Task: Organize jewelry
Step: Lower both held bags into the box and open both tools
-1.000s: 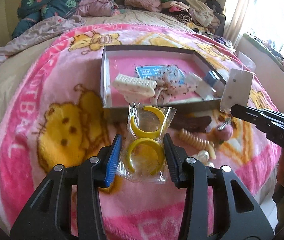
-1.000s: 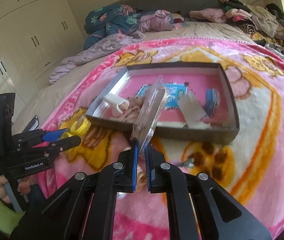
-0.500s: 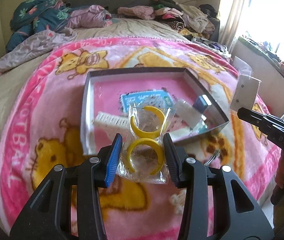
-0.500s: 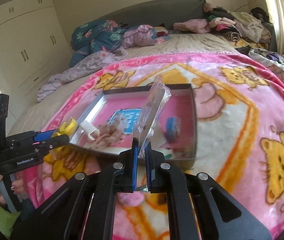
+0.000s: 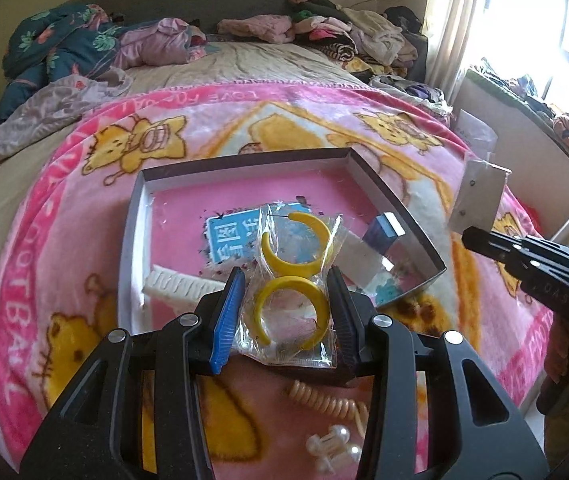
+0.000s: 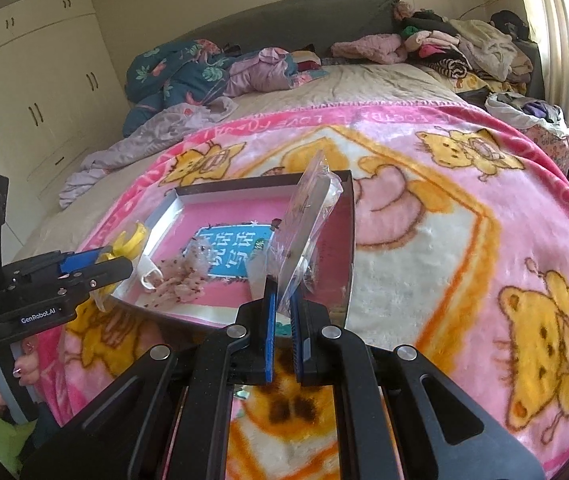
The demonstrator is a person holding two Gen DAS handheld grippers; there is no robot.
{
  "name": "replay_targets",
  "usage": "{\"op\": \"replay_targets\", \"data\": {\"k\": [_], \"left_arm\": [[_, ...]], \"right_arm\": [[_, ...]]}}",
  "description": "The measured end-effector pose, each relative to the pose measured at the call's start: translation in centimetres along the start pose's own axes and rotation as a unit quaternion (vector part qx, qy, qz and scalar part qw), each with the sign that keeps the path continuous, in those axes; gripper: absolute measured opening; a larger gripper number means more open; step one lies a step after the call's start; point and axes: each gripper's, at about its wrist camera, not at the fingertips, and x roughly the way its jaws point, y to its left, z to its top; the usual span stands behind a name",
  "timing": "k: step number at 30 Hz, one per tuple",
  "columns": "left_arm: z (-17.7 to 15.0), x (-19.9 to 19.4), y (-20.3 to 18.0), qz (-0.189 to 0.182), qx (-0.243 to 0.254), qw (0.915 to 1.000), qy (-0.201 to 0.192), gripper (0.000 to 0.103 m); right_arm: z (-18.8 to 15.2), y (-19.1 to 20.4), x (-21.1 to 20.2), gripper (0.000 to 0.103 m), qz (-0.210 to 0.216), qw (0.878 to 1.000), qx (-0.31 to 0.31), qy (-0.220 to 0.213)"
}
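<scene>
The left claw is clamped on a clear bag holding two yellow rings, one finger pressed to each side of the bag. The bag stands up between the fingers and hangs over the near edge of the tray, which lies just ahead of the claw on the pink blanket. Inside the tray, beyond the bag, are a blue card, a white comb to the claw's left, and a small blue box to its right. Just below the claw on the blanket lie a beige spiral tie and a pearl clip.

The right claw is pinched almost shut on the lower edge of a flat clear packet; the packet rises tilted from the fingers, above the tray's near right corner. In the left wrist view the same packet shows as a pale card held up at the tip of the right claw, off to the right of the tray. In the right wrist view the left claw sits far to the left with its yellow rings at the tray's left rim. A speckled pink item lies in the tray ahead and left of the right claw, beside the blue card.
</scene>
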Motion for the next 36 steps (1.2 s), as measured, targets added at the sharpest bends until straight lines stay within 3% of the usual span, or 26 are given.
{"op": "replay_targets", "data": {"k": [36], "left_arm": [[1.0,9.2,-1.1,-0.028,-0.004,0.9984,0.050,0.035]], "right_arm": [[-0.5,-2.8,7.2,0.007,-0.033,0.996,0.006,0.078]]}}
